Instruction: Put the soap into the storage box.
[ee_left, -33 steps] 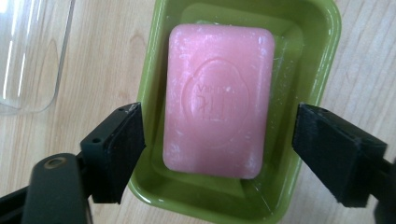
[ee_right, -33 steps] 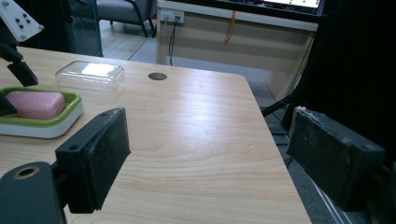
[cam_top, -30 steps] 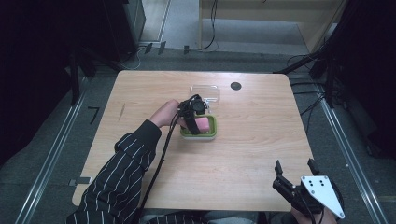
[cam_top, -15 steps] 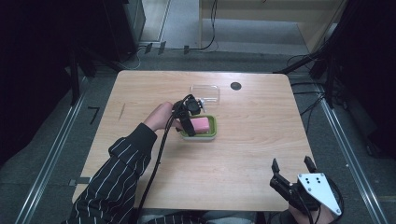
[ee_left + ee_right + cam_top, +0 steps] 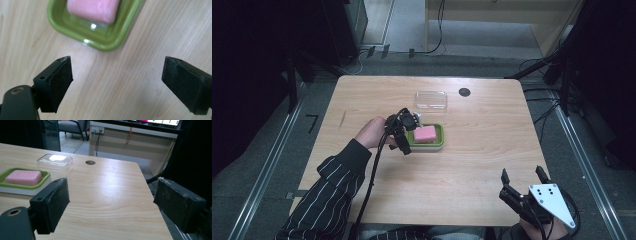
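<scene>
The left gripper [image 5: 406, 134] has drawn back from the soap [image 5: 425, 133] — jaws just widened, empty. The pink, rounded bar sits in a glossy green dish [image 5: 438, 142] (wood-grain surface [image 5: 472, 165]). Right gripper [image 5: 521, 186] gapes, empty.

Pink soap [image 5: 92, 10]: far end cut off, left gripper view.
Green dish [image 5: 100, 41]: far part cropped too.
</scene>
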`<state>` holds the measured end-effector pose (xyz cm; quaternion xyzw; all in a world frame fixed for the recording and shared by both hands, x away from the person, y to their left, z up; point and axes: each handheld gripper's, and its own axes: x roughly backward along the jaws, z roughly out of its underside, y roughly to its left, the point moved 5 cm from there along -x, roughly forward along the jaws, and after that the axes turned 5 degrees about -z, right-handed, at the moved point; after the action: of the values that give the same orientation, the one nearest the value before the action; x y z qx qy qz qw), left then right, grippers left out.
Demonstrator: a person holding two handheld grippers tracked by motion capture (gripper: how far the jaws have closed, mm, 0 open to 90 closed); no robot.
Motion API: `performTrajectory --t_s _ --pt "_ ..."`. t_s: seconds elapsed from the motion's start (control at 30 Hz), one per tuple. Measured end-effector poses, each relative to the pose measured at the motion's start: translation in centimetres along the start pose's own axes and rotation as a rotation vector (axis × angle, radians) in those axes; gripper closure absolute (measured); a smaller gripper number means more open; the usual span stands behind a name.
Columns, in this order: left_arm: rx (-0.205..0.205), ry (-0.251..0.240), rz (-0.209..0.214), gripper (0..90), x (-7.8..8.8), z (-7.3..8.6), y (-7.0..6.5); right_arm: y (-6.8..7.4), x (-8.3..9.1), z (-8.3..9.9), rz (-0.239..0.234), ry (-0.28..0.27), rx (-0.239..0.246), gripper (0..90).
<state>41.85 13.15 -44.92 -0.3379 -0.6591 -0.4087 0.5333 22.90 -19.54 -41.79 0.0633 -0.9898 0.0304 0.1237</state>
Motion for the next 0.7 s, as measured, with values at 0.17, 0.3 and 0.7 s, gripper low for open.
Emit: performTrajectory --t_s 0.17,0.3,0.7 --pt "0.017 0.026 -0.004 8.6 -0.1 1.4 -0.5 0.1 -0.1 0.0 -0.002 -0.001 0.003 12.7" --pt "0.033 0.036 -0.005 8.2 -0.2 2.5 -0.8 0.1 -0.1 0.0 -0.005 -0.001 0.002 12.7" --pt "0.078 0.059 -0.008 8.1 -0.5 5.6 -2.4 0.3 -0.3 -0.1 -0.013 -0.003 0.004 12.7"
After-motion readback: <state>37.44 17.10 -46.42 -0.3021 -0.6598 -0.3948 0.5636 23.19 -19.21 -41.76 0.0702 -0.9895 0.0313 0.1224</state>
